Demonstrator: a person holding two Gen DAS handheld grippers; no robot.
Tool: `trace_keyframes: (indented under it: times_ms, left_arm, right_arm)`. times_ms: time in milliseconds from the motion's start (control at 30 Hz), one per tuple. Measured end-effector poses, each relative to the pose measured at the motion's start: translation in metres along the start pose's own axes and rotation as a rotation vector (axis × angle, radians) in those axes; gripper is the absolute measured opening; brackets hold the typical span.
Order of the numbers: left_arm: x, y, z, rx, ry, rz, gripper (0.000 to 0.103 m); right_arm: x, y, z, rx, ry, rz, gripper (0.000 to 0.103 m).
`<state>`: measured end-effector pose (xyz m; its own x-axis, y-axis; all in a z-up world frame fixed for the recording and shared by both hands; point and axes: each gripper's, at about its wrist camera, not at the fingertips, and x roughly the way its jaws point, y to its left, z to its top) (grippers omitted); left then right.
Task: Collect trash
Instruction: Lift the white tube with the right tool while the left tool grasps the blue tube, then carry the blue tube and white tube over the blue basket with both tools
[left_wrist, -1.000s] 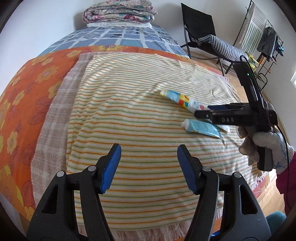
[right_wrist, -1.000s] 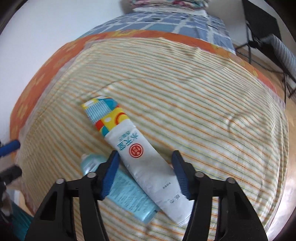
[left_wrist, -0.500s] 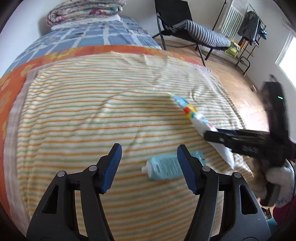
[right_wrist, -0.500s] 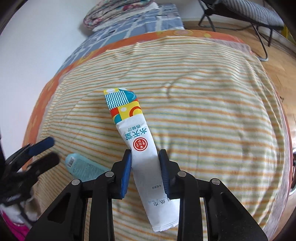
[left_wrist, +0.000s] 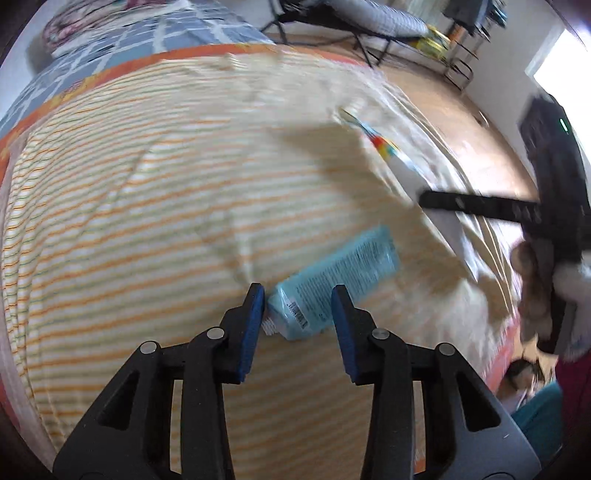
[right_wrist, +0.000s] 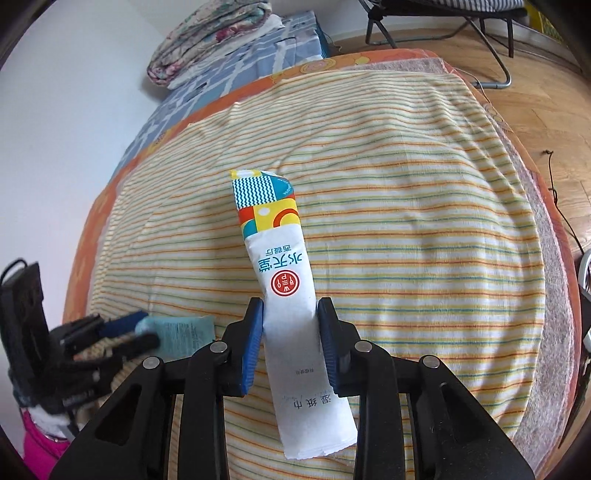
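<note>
A light blue tube (left_wrist: 340, 273) lies on the striped blanket (left_wrist: 147, 221). My left gripper (left_wrist: 297, 310) straddles its cap end. Its jaws are closing, and both blue pads touch the tube's sides. A white packet of wet wipes (right_wrist: 284, 266) with a coloured patterned end sits between the pads of my right gripper (right_wrist: 290, 325), which is shut on its middle. The packet's far end points up the bed. In the right wrist view the left gripper (right_wrist: 144, 328) and the tube (right_wrist: 184, 328) show at the lower left. The packet (left_wrist: 402, 166) appears blurred in the left wrist view.
Folded quilts (right_wrist: 210, 40) lie at the head of the bed on a blue checked sheet (right_wrist: 236, 74). A folding chair (right_wrist: 443, 22) stands on the wooden floor (right_wrist: 535, 92) beyond the bed's right edge. A gloved hand (left_wrist: 569, 280) holds the right gripper.
The left gripper came down over the blue tube and its jaws narrowed around it. The right gripper closed on the white packet and rolled, so the packet now points straight up the bed.
</note>
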<state>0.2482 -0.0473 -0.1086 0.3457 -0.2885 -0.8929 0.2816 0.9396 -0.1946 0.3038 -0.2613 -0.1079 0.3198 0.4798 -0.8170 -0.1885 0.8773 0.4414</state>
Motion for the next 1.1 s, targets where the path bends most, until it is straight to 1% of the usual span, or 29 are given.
trace_keyframes:
  times_ms: [67, 100, 167, 200, 233, 267, 300, 400, 433, 467, 500, 533, 567, 600, 667, 767, 800, 867, 933, 1033, 1100]
  left_arm:
    - [0.0, -0.017, -0.011, 0.062, 0.03, 0.007, 0.038]
    - [0.0, -0.03, -0.017, 0.119, 0.044, 0.023, 0.038]
    - [-0.002, -0.044, -0.019, 0.179, 0.042, 0.078, 0.039]
    - [-0.001, -0.049, -0.018, 0.191, 0.035, 0.109, 0.049]
    - [-0.001, -0.05, -0.016, 0.195, 0.028, 0.129, 0.06]
    - [0.0, -0.053, -0.011, 0.199, 0.013, 0.159, 0.062]
    - [0.001, -0.054, -0.007, 0.197, 0.004, 0.171, 0.062]
    - [0.012, -0.059, 0.001, 0.204, 0.021, 0.185, 0.062]
    - [0.018, -0.061, 0.002, 0.221, 0.036, 0.205, 0.062]
    - [0.023, -0.062, 0.002, 0.239, 0.043, 0.221, 0.062]
    - [0.025, -0.062, 0.003, 0.237, 0.035, 0.217, 0.06]
    - [0.023, -0.061, 0.003, 0.226, 0.033, 0.205, 0.047]
    - [0.021, -0.057, 0.004, 0.192, 0.024, 0.189, 0.038]
    - [0.019, -0.055, 0.005, 0.17, 0.017, 0.19, 0.036]
    - [0.016, -0.051, 0.004, 0.144, 0.009, 0.175, 0.036]
    - [0.012, -0.047, 0.0, 0.118, -0.011, 0.175, 0.035]
    - [0.01, -0.044, -0.002, 0.095, -0.019, 0.167, 0.035]
    - [0.005, -0.042, -0.005, 0.067, -0.032, 0.167, 0.035]
    - [-0.002, -0.039, -0.01, 0.042, -0.052, 0.171, 0.035]
    - [-0.016, -0.035, -0.017, -0.004, -0.087, 0.168, 0.035]
    - [-0.025, -0.033, -0.024, -0.034, -0.105, 0.169, 0.035]
  right_arm:
    - [-0.002, 0.0, -0.002, -0.005, 0.004, 0.001, 0.028]
    - [-0.003, 0.001, -0.003, -0.007, 0.008, 0.005, 0.028]
    - [-0.007, 0.002, -0.005, -0.016, 0.01, 0.011, 0.028]
    - [-0.008, 0.004, -0.004, -0.019, 0.006, 0.005, 0.029]
    - [-0.009, 0.005, -0.004, -0.019, 0.001, -0.001, 0.031]
    - [-0.011, 0.005, -0.003, -0.02, -0.002, -0.005, 0.033]
    - [-0.012, 0.007, -0.002, -0.018, -0.004, -0.006, 0.033]
    - [-0.01, 0.01, 0.0, -0.026, 0.0, -0.008, 0.033]
    - [-0.009, 0.012, 0.0, -0.031, 0.003, -0.016, 0.034]
    - [-0.007, 0.013, 0.0, -0.035, 0.009, -0.025, 0.039]
    - [-0.004, 0.013, 0.0, -0.038, 0.016, -0.033, 0.042]
    - [-0.001, 0.013, -0.001, -0.042, 0.023, -0.038, 0.046]
    - [0.001, 0.013, -0.003, -0.047, 0.03, -0.043, 0.046]
    - [0.005, 0.013, -0.004, -0.054, 0.038, -0.054, 0.046]
    - [0.009, 0.014, -0.005, -0.07, 0.042, -0.073, 0.046]
    - [0.011, 0.022, -0.006, -0.12, 0.026, -0.122, 0.046]
    - [0.012, 0.025, -0.006, -0.134, 0.025, -0.134, 0.045]
    - [0.014, 0.03, -0.009, -0.169, 0.025, -0.157, 0.023]
    - [0.014, 0.033, -0.012, -0.196, 0.024, -0.178, 0.02]
    - [0.009, 0.037, -0.016, -0.205, 0.024, -0.167, 0.014]
    - [0.003, 0.04, -0.021, -0.204, 0.019, -0.158, 0.013]
